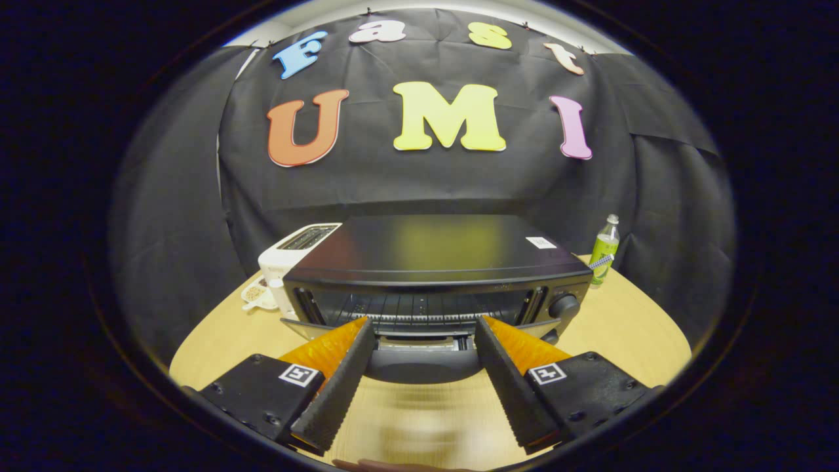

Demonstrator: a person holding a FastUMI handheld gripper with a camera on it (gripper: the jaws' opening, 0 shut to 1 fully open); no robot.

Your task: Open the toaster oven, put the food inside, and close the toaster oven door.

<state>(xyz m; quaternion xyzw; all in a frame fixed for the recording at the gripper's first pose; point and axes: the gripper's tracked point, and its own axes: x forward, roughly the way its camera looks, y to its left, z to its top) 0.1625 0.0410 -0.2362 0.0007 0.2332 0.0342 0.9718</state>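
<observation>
One toaster (288, 252) beside oven (432, 262), tongs (423, 328) spread

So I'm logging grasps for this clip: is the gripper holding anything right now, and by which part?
Nothing is held. The gripper is open, its fingers spread wide either side of the toaster oven's lowered door handle, pressing on nothing.

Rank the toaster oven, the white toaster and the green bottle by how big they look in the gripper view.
1. Toaster oven, just beyond the open claw.
2. White toaster, partly hidden behind the oven.
3. Green bottle.
The oven sits nearest the camera, so true sizes stay unsure.
</observation>
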